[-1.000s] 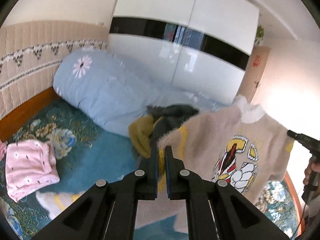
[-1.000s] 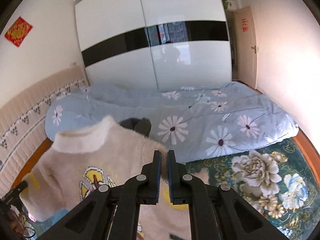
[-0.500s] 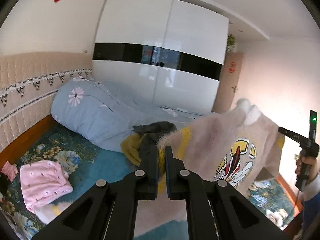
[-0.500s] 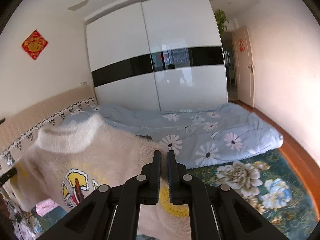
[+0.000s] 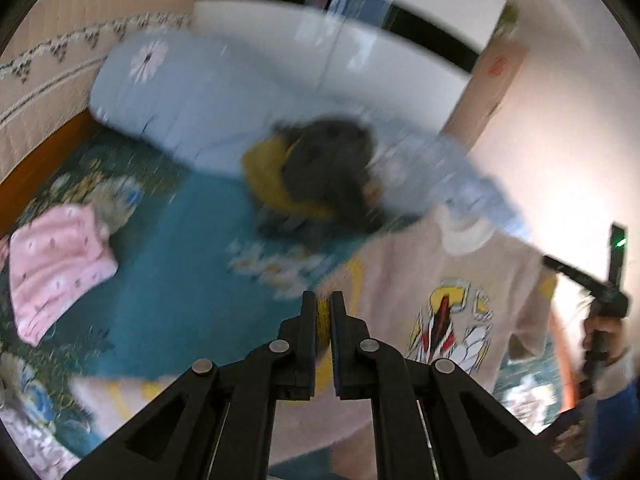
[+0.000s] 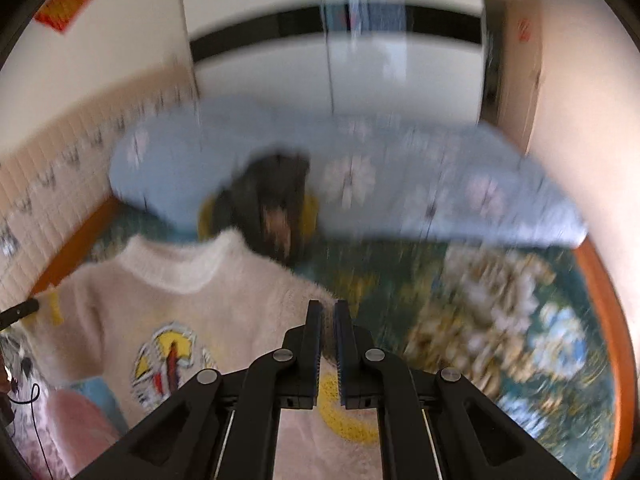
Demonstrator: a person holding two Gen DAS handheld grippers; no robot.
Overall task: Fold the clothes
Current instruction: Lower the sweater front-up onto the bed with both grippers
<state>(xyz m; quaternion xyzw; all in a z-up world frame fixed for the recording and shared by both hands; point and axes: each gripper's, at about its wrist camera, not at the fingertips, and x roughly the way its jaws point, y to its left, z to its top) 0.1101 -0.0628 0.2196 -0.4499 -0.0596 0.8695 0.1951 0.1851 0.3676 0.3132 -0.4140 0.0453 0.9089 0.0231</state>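
Note:
A fuzzy beige sweater (image 5: pixel 404 292) with a white collar and a cartoon print hangs stretched between my two grippers above the bed. My left gripper (image 5: pixel 323 305) is shut on one shoulder of it. My right gripper (image 6: pixel 327 314) is shut on the other shoulder of the sweater (image 6: pixel 192 312). The right gripper also shows at the right edge of the left wrist view (image 5: pixel 576 272). Both views are motion-blurred.
A pile of dark and yellow clothes (image 5: pixel 316 176) lies mid-bed against a rolled blue daisy quilt (image 6: pixel 400 176). A folded pink garment (image 5: pixel 56 260) lies at left on the teal floral bedsheet (image 5: pixel 180 264). A white wardrobe (image 6: pixel 332 40) stands behind.
Both grippers have swung downward with the sweater, so the bed fills the views again. The sweater has dropped lower toward the bedsheet. Both grips are unchanged.

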